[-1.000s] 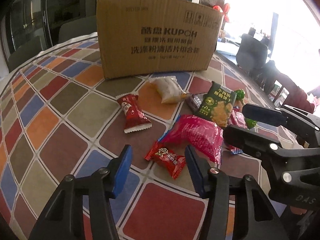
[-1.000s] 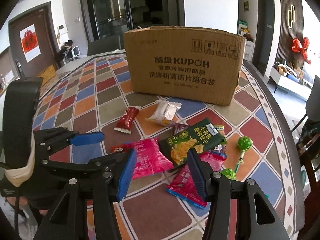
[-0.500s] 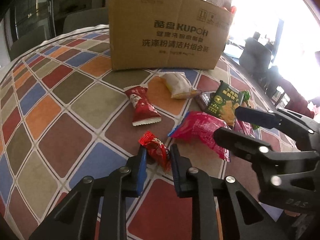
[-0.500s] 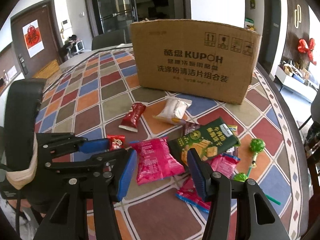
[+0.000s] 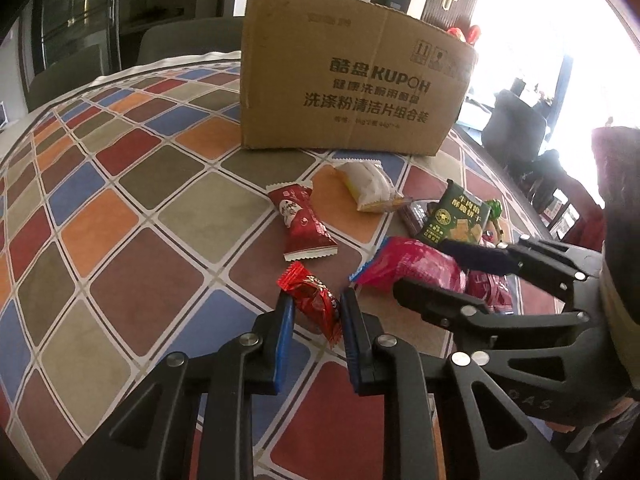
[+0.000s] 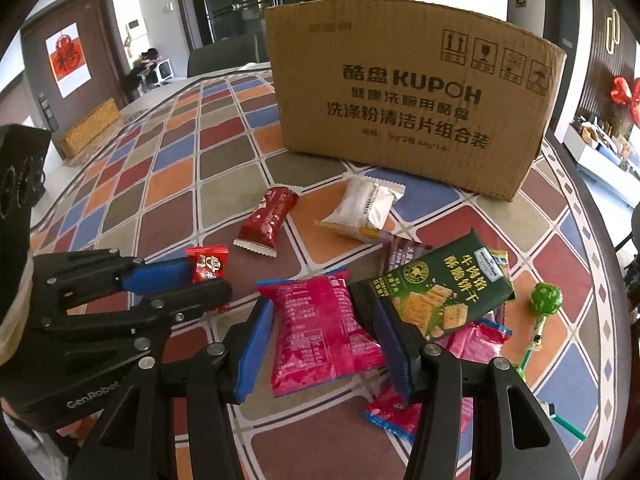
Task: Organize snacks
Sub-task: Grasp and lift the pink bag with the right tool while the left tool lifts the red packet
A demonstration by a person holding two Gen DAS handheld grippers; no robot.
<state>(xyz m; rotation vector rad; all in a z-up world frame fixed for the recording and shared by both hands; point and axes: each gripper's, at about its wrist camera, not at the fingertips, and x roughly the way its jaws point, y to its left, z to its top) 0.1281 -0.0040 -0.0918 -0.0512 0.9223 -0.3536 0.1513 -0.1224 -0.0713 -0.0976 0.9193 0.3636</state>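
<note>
Left gripper (image 5: 316,312) clamped the small red foil candy (image 5: 314,300) for boxing; right gripper (image 6: 324,320) was closing around the pink crinkly snack packet (image 6: 320,332) (contact unclear, probably not yet).

A home dining room: checked tablecloth (image 6: 224,184), chairs (image 6: 224,54), festive door poster (image 6: 68,58).

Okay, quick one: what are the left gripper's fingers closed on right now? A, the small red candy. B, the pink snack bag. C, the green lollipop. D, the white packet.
A: the left gripper pinches the small red candy between its blue fingers.
</note>
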